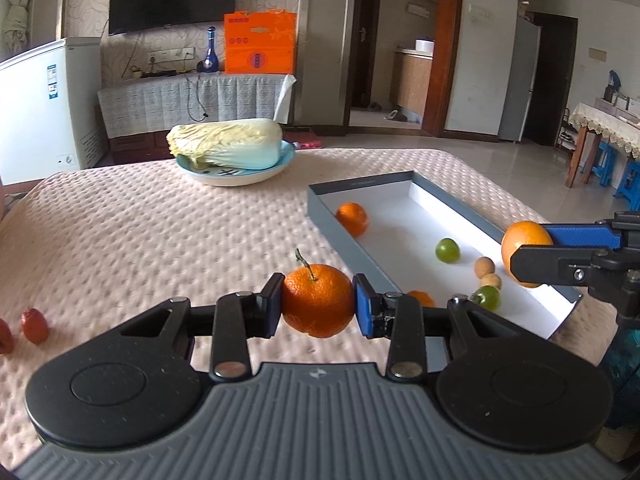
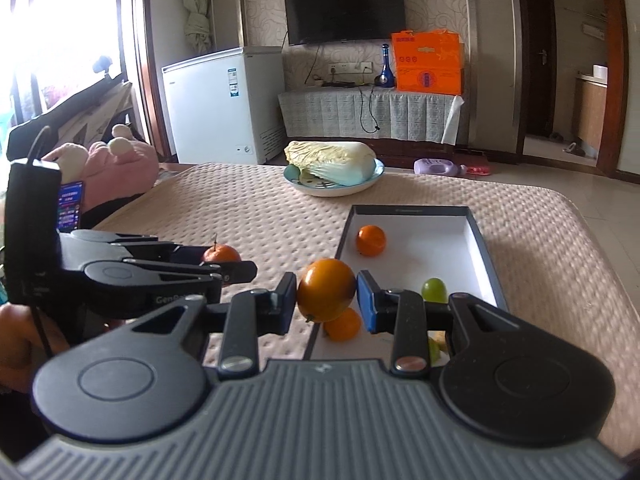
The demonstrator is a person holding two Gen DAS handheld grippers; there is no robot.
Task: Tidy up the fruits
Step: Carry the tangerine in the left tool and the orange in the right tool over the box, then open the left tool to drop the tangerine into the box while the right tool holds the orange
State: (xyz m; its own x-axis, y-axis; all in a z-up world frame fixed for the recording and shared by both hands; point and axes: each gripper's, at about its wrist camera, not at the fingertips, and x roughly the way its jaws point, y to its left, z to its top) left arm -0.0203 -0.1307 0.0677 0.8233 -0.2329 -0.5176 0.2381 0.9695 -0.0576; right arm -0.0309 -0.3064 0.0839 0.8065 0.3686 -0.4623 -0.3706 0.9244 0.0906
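The left hand-held gripper (image 1: 318,305) is closed on a stemmed, bumpy-skinned orange mandarin (image 1: 318,300), its blue pads pressing both sides, held above the pink quilted table (image 1: 140,240) just beside the long side wall of the shallow grey box with a white floor (image 1: 400,240). The right hand-held gripper (image 2: 326,300) is clamped on a smooth round orange fruit (image 2: 326,288), held over the box's near end. Inside the box lie another small orange mandarin (image 1: 352,218), a green round fruit (image 1: 447,250) and two small tan balls (image 1: 484,267). A pale napa cabbage (image 1: 226,144) rests on a light blue plate (image 1: 236,176) near the table's far edge. Small red fruits (image 1: 35,325) lie towards the left edge.
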